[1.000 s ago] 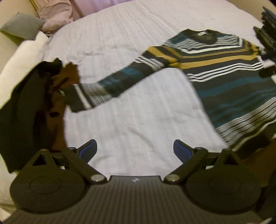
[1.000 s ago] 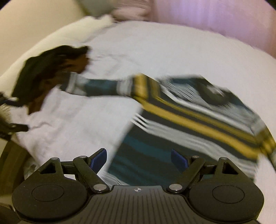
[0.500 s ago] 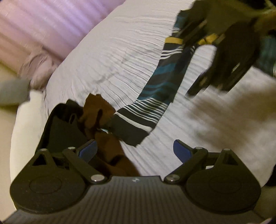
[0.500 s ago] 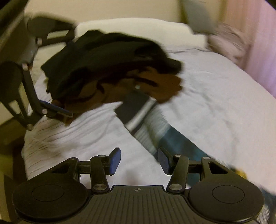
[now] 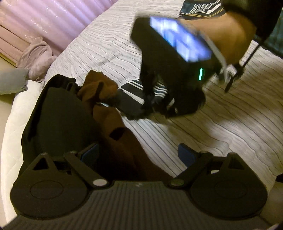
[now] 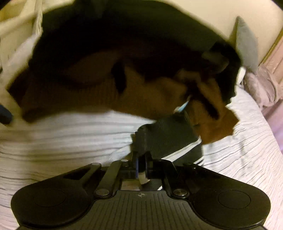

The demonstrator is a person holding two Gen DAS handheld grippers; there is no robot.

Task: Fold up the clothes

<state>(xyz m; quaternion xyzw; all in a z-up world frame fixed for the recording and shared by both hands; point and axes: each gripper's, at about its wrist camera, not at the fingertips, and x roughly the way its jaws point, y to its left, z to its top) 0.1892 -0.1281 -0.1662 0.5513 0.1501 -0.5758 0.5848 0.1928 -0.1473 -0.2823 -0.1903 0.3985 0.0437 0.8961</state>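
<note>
A striped sweater lies on the bed; its body (image 5: pixel 199 8) shows at the top of the left wrist view. The sleeve cuff (image 6: pixel 168 138) reaches the pile of dark clothes. My right gripper (image 6: pixel 141 159) is closing tight on the cuff, with fabric pinched between the pads. In the left wrist view the right gripper (image 5: pixel 150 97) bears down on the cuff (image 5: pixel 130 95), held by a person's hand (image 5: pixel 235 35). My left gripper (image 5: pixel 137 152) stands open, low over a brown garment (image 5: pixel 109 123), with nothing gripped.
A black garment (image 5: pixel 58 115) lies heaped with the brown garment (image 6: pixel 159 92) at the bed's edge. A grey pillow (image 6: pixel 245 44) and a lilac cloth (image 5: pixel 37 53) sit near the headboard. The striped white sheet (image 5: pixel 230 123) spreads to the right.
My right gripper swept from over the sweater's body to the sleeve end, dropped and shut on the cuff. My left gripper swung toward the clothes pile and sank, staying open.
</note>
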